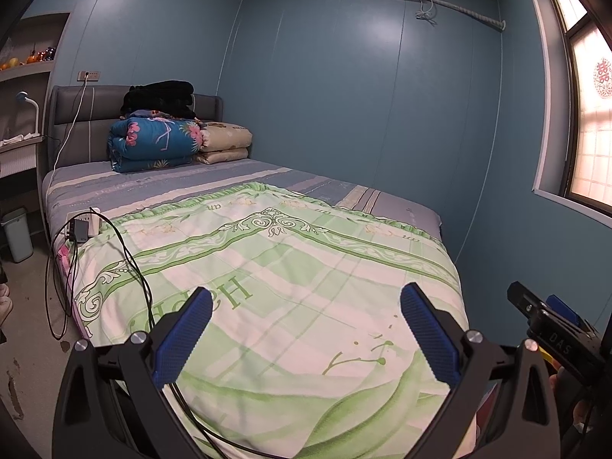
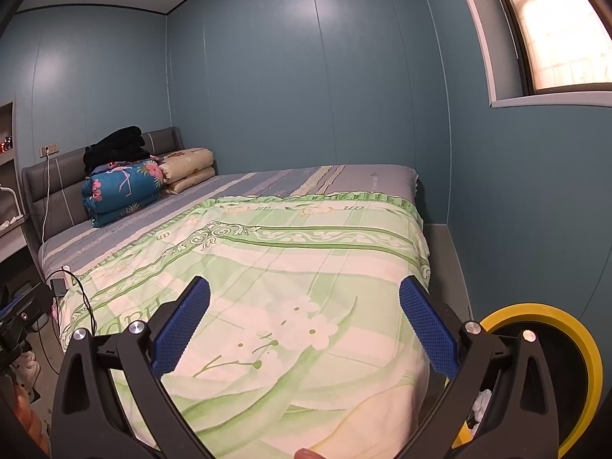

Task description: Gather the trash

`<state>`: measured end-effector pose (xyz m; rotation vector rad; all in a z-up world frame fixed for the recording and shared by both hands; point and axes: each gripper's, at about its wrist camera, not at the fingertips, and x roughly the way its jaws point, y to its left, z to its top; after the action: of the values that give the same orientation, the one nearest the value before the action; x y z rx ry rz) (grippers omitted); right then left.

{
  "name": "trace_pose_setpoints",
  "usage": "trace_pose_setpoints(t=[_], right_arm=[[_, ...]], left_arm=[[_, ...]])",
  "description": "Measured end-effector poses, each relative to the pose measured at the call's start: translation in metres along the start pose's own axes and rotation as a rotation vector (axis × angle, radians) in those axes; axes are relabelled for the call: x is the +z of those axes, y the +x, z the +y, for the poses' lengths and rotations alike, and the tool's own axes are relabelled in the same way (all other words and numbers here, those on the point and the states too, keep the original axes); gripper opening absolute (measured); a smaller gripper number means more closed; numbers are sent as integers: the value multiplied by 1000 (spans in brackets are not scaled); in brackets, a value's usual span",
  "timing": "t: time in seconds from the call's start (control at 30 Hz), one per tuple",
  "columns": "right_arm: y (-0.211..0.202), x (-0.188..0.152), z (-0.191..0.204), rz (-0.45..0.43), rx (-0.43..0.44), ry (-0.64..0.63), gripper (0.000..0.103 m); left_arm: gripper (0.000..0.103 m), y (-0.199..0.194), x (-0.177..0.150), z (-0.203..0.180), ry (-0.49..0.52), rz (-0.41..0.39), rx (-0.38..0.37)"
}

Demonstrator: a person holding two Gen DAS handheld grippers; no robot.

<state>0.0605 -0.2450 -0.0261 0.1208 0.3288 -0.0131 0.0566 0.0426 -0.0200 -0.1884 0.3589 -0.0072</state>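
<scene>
Both grippers, left gripper (image 1: 306, 329) and right gripper (image 2: 304, 323), hold their fingers spread apart over the green quilt (image 2: 290, 275). A yellow-rimmed trash bin (image 2: 573, 348) sits just right of the right fingers; folded bedding (image 1: 157, 141) lies far ahead.

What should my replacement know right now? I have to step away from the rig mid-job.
Left gripper: open, empty, over the green quilt.
Right gripper: open, empty, over the same quilt.
Yellow-rimmed bin: on the right beside the bed's foot, something white inside. A grey bin stands on the floor left of the bed.
Done: nothing held; some trash may already be binned.
Left: no loose trash shows on the quilt; check the floor and the cables and charger at the left edge.
</scene>
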Motion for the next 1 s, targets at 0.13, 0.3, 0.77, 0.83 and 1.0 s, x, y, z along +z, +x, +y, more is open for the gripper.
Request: trace_pose_setpoints(t=[0.13,0.3,0.77,0.83,1.0], right_arm=[[1,-1,-1,5,-3,4,95],[1,-1,-1,4,-7,5,95],[3,-4,-1,12,-19,10,95],[3,-4,-1,13,-19,9,95],[4,-5,0,18,-20,9,95]], left_arm=[[95,0,-1,0,0,2,0],[95,-1,-2,-1,2,3,-2],[95,1,-3,-3,8,6,-5],[95,1,-3,-4,9,6,-7],[95,2,-4,-4,8,11,-10]])
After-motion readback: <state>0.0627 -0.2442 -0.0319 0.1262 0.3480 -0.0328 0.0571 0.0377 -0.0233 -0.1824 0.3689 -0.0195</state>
